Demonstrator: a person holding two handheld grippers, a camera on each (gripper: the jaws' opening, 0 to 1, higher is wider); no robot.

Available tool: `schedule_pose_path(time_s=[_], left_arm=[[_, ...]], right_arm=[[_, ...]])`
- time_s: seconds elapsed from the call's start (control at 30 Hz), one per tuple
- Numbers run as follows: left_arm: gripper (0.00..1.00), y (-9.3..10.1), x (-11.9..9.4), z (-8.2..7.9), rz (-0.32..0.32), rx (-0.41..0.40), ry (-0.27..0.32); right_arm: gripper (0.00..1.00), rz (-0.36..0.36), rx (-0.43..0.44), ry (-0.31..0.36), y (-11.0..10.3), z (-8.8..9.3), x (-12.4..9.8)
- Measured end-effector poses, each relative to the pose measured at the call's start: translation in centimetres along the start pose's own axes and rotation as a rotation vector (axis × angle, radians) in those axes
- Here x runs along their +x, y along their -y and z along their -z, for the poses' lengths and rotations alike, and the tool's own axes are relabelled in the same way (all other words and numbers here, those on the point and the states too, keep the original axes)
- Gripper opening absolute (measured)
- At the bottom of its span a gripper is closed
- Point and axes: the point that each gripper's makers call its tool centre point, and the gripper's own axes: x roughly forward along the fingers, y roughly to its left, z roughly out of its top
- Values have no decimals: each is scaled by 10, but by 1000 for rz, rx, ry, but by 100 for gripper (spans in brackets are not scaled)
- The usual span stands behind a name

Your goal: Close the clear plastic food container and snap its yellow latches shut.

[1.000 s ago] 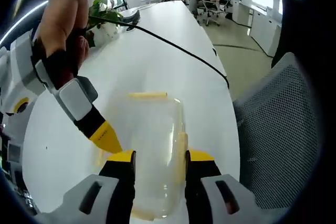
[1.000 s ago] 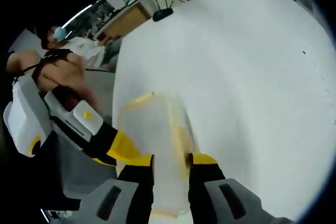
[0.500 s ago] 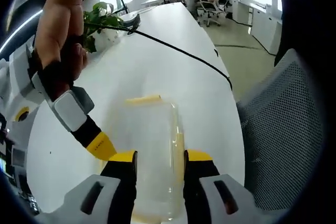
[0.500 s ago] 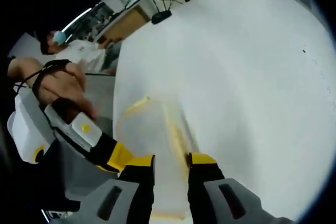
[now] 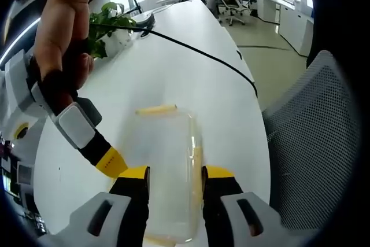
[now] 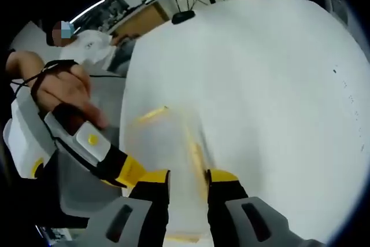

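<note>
In the left gripper view, the right gripper (image 5: 110, 160) is seen at the left, beside the clear container (image 5: 165, 160) on the white table (image 5: 191, 79). The container is clasped between the left gripper (image 5: 172, 173) jaws; likewise the right gripper's jaws are closed around it in the right gripper view.
</note>
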Motion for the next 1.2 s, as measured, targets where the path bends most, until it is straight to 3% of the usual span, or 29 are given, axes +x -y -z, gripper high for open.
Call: schedule_pose_path(time_s=[0.1, 0.2, 0.23, 0.27, 0.3, 0.4, 0.57, 0.73, 0.83, 0.93, 1.07, 1.2], left_arm=[[35, 0, 0, -1, -5, -2, -3], [49, 9, 2, -6, 32, -113, 22], [63, 7, 3, -6, 19, -134, 18], [70, 20, 4, -10, 99, -145, 36], [75, 17, 4, -8, 72, -134, 22], [74, 29, 2, -14, 104, -117, 46], [80, 39, -2, -21, 143, -188, 59], [90, 43, -8, -15, 145, -213, 23], [96, 40, -12, -8, 135, -274, 7], [99, 34, -16, -7, 118, -272, 13], [99, 30, -18, 1, 118, -273, -11], [99, 26, -18, 11, 101, -248, -46]], right_arm=[[22, 8, -13, 4, -1, 0, 0], [25, 28, -34, 14, 1, -1, -1], [30, 49, -69, 16, 3, 0, -3], [37, 102, -119, 55, 12, -7, -4], [42, 112, -153, 59, 12, -6, -8], [67, 107, -126, 107, 14, -8, -14], [83, 140, -153, 100, 16, 1, -18], [85, 159, -215, 67, 14, 15, -15], [85, 182, -254, 69, 12, 18, -15], [82, 155, -224, 71, 5, 21, -15], [82, 163, -257, 51, -2, 27, -16], [81, 171, -268, 71, -6, 24, -19]])
